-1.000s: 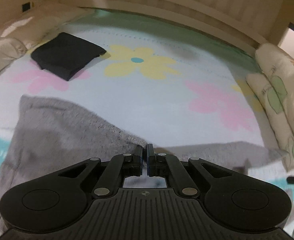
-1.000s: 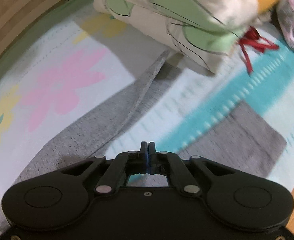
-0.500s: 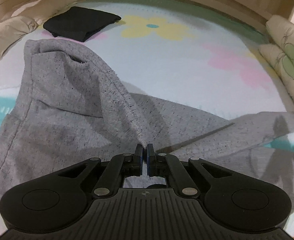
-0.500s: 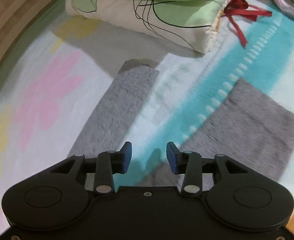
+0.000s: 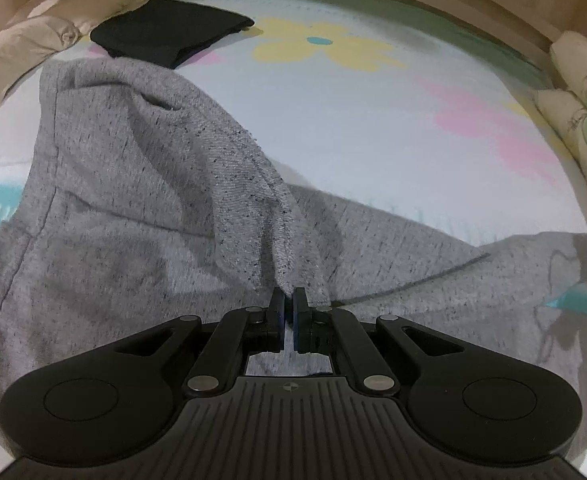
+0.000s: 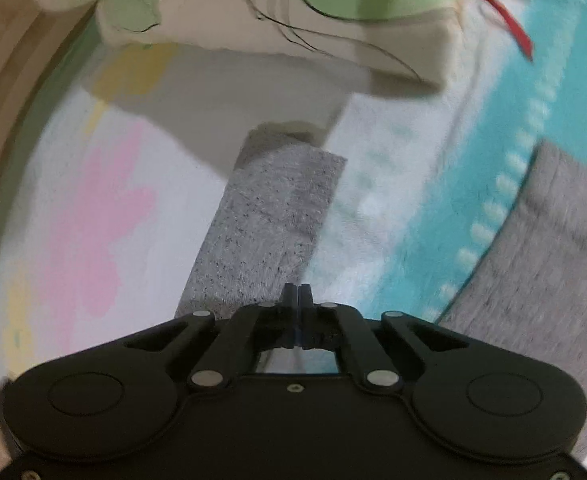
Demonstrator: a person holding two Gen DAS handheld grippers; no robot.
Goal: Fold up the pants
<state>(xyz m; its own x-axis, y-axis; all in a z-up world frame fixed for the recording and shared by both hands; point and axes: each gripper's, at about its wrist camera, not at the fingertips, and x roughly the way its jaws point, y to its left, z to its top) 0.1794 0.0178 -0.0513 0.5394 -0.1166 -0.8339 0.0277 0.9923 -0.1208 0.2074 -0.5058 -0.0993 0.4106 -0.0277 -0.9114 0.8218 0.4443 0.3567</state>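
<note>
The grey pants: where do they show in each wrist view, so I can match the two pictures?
Left wrist: grey pants fill the left and centre, one fold pinched in the shut left gripper.
Right wrist: one leg runs up the centre from the shut right gripper, the other at right.
Shared landmark: the pink flower on the blanket.

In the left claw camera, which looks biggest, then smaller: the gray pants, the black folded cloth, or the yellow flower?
1. gray pants, by far the biggest, though they are nearest the camera.
2. and 3. black folded cloth and yellow flower look about alike, so no ranking.
</note>
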